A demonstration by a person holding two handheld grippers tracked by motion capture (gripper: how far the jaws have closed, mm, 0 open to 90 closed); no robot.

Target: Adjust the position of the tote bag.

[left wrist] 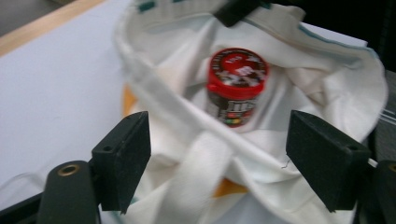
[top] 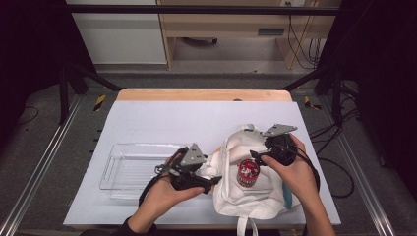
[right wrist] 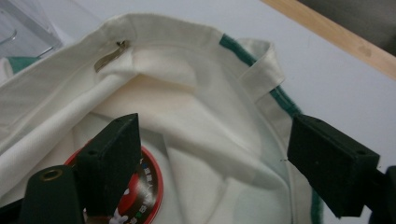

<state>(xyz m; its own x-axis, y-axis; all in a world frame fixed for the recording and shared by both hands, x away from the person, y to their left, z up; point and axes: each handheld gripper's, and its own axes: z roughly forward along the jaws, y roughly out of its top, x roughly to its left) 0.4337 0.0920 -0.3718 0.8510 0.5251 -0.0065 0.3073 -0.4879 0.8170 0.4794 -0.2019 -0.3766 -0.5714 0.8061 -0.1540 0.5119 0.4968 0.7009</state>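
Risk: both tongs — left tongs [top: 209, 183], right tongs [top: 255, 156] — are gaping wide, gripping nothing; bag [top: 260, 199] mouth could be slumping over the red-lidded jar [top: 248, 173] — limp cloth.

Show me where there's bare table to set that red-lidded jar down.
Free: the white table beyond the clear tray and the cloth bag, up to the far wooden edge. Crowded: near side, where both grippers meet the bag holding the jar.
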